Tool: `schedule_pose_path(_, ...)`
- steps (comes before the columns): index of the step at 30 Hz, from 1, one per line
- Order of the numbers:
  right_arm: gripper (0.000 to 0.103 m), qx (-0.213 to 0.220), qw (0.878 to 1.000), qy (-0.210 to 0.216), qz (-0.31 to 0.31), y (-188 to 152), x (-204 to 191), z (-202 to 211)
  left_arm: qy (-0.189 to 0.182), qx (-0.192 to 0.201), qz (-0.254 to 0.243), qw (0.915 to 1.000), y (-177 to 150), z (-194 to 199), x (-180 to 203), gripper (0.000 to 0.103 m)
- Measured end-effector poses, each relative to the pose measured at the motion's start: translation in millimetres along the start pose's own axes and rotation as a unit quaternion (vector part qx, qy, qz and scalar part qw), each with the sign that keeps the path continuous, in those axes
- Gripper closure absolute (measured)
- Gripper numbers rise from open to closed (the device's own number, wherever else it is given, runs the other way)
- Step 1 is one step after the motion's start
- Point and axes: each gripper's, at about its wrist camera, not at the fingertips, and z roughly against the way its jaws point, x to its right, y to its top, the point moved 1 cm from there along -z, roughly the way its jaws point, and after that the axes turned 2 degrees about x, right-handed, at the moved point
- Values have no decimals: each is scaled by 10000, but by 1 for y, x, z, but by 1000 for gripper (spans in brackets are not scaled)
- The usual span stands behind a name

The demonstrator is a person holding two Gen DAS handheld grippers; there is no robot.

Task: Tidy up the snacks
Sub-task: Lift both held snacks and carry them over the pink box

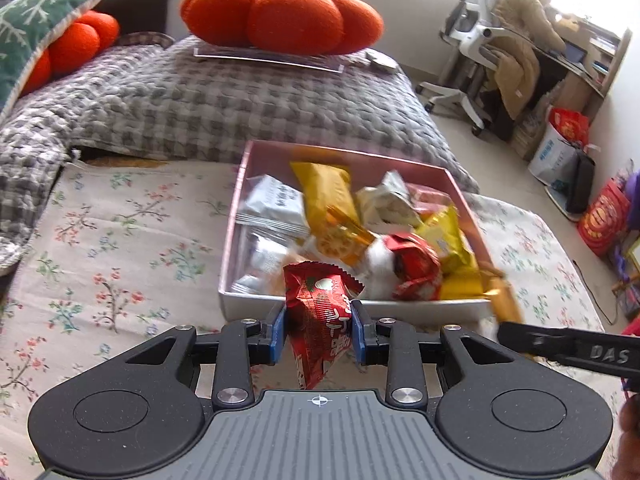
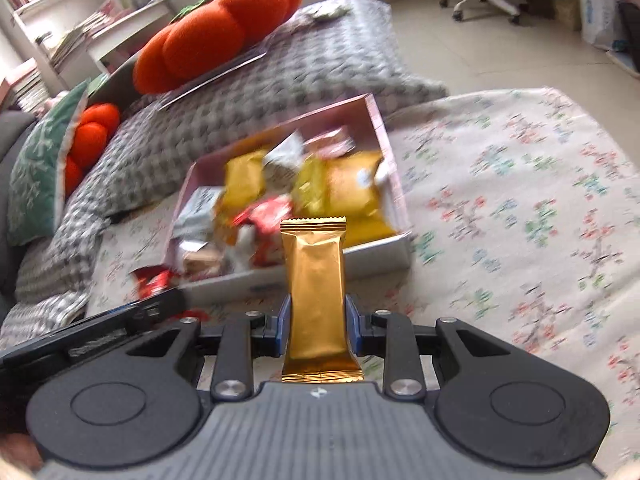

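Note:
A pink box [image 1: 236,216] [image 2: 394,168] full of several wrapped snacks sits on a floral cloth. My left gripper [image 1: 318,320] is shut on a red snack packet [image 1: 320,312], held upright just in front of the box's near wall. My right gripper [image 2: 316,320] is shut on a gold snack bar [image 2: 316,300], held upright in front of the box. In the left wrist view the right gripper's black arm [image 1: 568,348] shows at the right, with the gold bar [image 1: 506,304] blurred at its tip. In the right wrist view the left gripper [image 2: 120,320] and its red packet [image 2: 154,282] show at the left.
The floral cloth [image 1: 120,240] [image 2: 520,200] spreads around the box. A grey checked blanket [image 1: 220,100] lies behind it with an orange pumpkin cushion [image 1: 280,16] on a clear tray. A green cushion [image 1: 32,28] is at the left. An office chair [image 1: 476,40] and bags [image 1: 560,148] stand on the floor.

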Motion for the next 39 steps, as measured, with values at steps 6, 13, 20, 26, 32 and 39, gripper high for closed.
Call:
schedule_pose_path(6,77,223,9995,-211,-63,7,9,3,45,49,148,9999,9,-2,-9,73)
schedule_pose_path(13,77,418,9990,-153,-48,16,13,0,-216,115,381,9990,22,-5,-14,73)
schedule_pose_path(20,77,466,9984,23,-318,28,24,-10,-521,66,542,9971,32,-21,-14,73)
schedule_pose_path(26,77,557,9979,135,-310,35,25,-22,-511,51,388,9979,35,-39,1,73)
schedule_pose_path(32,77,553,9977,188,-340,42,28,-32,-501,65,437,9978,36,-48,-2,73)
schedule_pose_path(39,77,587,9975,318,-245,48,26,-36,-515,124,402,9978,41,-55,0,73)
